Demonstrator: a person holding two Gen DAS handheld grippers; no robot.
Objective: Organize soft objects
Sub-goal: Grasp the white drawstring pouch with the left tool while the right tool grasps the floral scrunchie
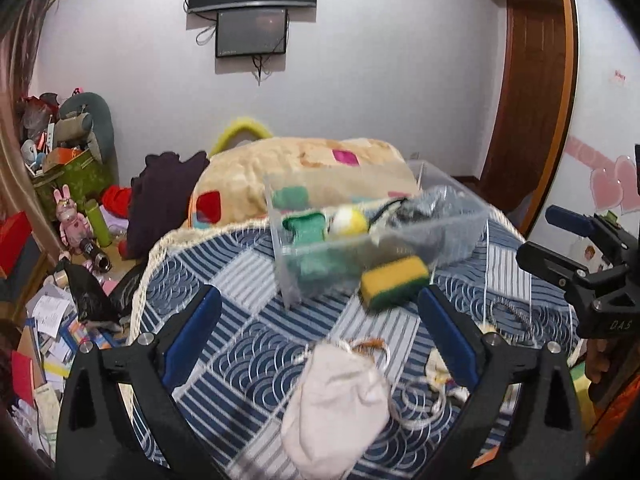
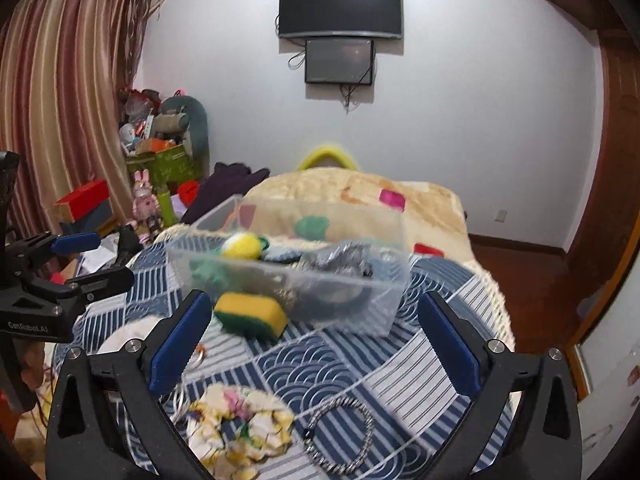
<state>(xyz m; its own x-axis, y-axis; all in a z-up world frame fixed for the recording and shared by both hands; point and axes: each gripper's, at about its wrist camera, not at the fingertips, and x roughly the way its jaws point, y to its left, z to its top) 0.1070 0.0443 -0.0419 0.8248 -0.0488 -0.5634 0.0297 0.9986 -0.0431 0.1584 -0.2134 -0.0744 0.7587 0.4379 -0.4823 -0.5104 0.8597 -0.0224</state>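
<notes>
Just in front of the clear bin (image 1: 372, 240) lay the yellow-green sponge (image 1: 394, 282); nearer, a white pouch (image 1: 336, 404). The left gripper (image 1: 320, 336) and right gripper (image 2: 316, 340) both gaped wide, holding nothing.

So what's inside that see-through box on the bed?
In the clear box you can see a yellow and white pom-pom ball, something green and fuzzy, and a shiny grey crumpled thing. Whatever lies underneath those is hidden and blurry.
</notes>
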